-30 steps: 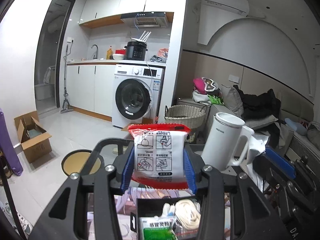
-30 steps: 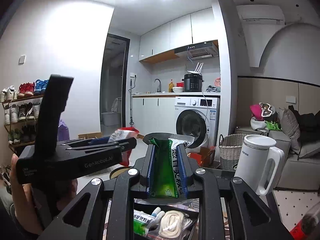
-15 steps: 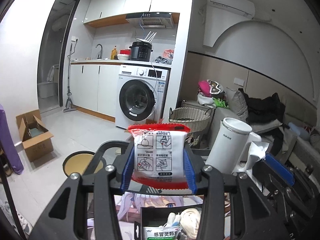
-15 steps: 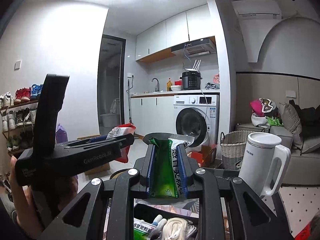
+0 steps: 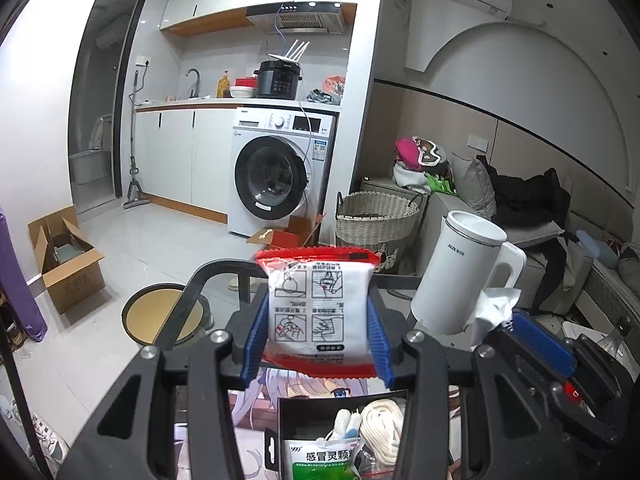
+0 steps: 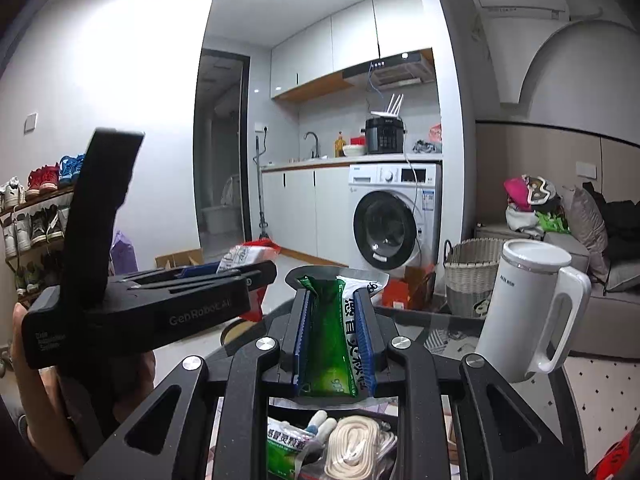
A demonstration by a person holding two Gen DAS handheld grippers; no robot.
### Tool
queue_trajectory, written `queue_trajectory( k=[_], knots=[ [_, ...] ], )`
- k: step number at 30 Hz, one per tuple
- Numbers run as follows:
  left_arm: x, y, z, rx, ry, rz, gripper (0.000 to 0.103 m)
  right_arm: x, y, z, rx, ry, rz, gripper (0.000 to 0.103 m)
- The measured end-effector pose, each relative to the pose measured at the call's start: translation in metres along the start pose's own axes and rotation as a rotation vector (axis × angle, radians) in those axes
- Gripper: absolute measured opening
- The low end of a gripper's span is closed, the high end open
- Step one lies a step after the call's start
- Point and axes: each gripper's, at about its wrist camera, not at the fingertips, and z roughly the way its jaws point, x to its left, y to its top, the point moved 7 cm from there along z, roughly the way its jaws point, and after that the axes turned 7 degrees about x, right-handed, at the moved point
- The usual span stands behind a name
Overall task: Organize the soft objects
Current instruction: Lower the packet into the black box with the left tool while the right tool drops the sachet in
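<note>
My left gripper (image 5: 318, 320) is shut on a white packet with red edges (image 5: 318, 312), held upright between its blue pads. My right gripper (image 6: 334, 340) is shut on a green and white sachet (image 6: 330, 340), squeezed narrow between its pads. Both hang above a black box (image 5: 288, 432) on the table. The box holds a green sachet (image 5: 320, 460), a coil of white cord (image 5: 382, 428) and small white items. In the right wrist view the left gripper (image 6: 244, 268) shows at the left, held by a hand (image 6: 24, 360), and the same box (image 6: 332, 440) lies below.
A white electric kettle (image 5: 460, 276) stands on the table to the right of the grippers. A printed mat (image 5: 304, 384) lies under the box. Beyond are a wicker basket (image 5: 376, 224), a washing machine (image 5: 276, 176), a round stool (image 5: 160, 316) and a cardboard box (image 5: 64, 256) on the floor.
Both grippers have drifted a little across the table with their packets still held. The black box sits lower in both views and more of the printed mat shows.
</note>
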Motion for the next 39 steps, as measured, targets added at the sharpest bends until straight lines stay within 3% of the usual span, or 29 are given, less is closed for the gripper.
queue_trajectory(
  k=[6, 14, 19, 26, 33, 39],
  knots=[
    [0.001, -0.006, 0.011, 0.048, -0.001, -0.007, 0.043, -0.005, -0.008, 0.012, 0.053, -0.008, 0.017, 0.021],
    [-0.003, -0.024, 0.04, 0.185, 0.035, 0.015, 0.043, -0.01, -0.021, 0.031, 0.157, -0.018, 0.042, 0.021],
    [-0.006, -0.046, 0.067, 0.328, 0.035, 0.022, 0.043, -0.017, -0.037, 0.048, 0.259, -0.013, 0.073, 0.021],
    [-0.018, -0.087, 0.105, 0.536, 0.015, 0.058, 0.043, -0.023, -0.077, 0.082, 0.482, 0.026, 0.127, 0.021],
    [-0.017, -0.111, 0.12, 0.632, 0.057, 0.083, 0.044, -0.026, -0.108, 0.099, 0.6, 0.057, 0.159, 0.021],
    [-0.013, -0.119, 0.125, 0.659, 0.055, 0.086, 0.046, -0.022, -0.129, 0.111, 0.687, 0.07, 0.161, 0.021]
  ],
)
